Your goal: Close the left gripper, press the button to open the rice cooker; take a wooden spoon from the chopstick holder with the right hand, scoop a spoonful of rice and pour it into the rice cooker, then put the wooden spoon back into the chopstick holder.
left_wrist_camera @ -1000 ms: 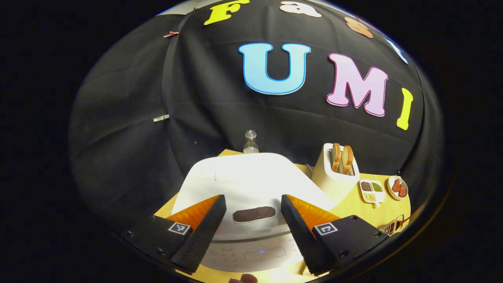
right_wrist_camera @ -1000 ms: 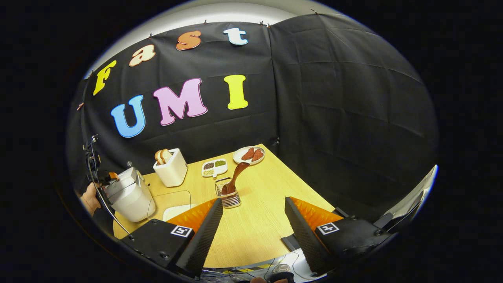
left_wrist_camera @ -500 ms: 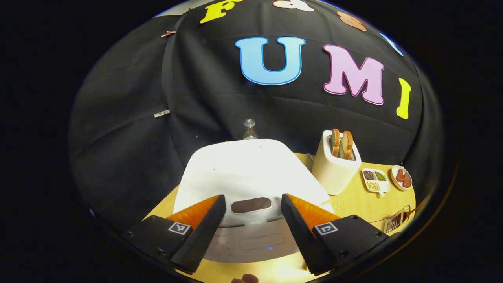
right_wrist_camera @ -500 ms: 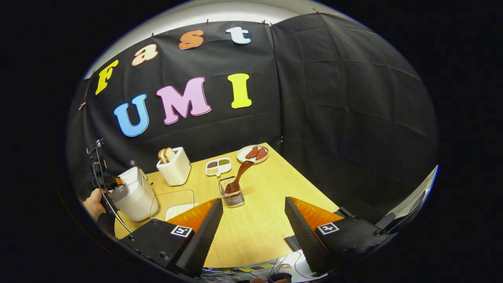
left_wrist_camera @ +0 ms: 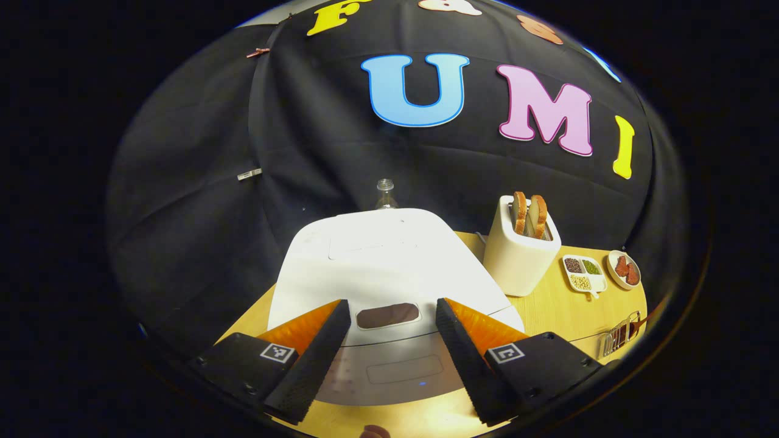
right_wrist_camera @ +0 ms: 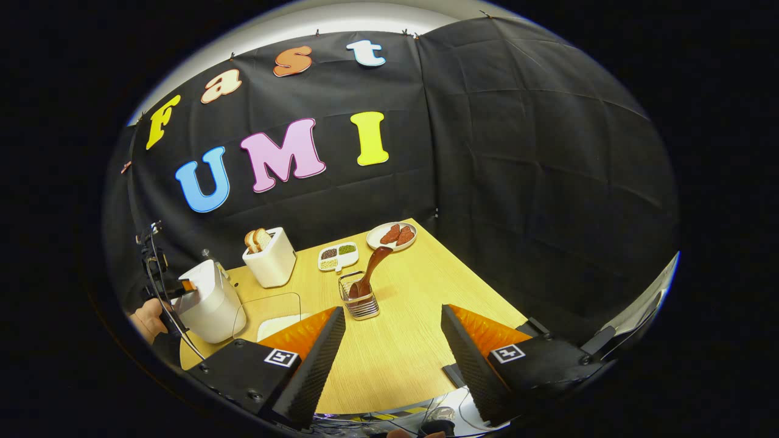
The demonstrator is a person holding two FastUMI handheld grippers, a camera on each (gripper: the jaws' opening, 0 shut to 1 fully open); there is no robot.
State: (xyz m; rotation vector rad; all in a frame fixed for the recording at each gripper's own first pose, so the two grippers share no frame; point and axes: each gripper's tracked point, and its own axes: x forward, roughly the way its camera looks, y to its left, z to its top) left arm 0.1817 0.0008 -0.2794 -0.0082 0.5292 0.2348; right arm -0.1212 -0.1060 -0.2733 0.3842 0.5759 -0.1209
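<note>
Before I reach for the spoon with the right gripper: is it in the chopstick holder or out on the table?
In. The wooden spoon stands tilted in the chopstick holder, handle end down and bowl up.

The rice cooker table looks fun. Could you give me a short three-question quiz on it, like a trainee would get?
1. True or false: the rice cooker has its lid down.
2. Where is the wooden spoon? A) in the right gripper; B) standing in the chopstick holder; C) lying flat on the table.
3. Fill in: the toaster holds two slices of ____.

Key:
1. True. The left gripper hangs open in front of the cooker, fingers wide apart.
2. B. The right gripper is open and holds nothing.
3. Bread.
</note>
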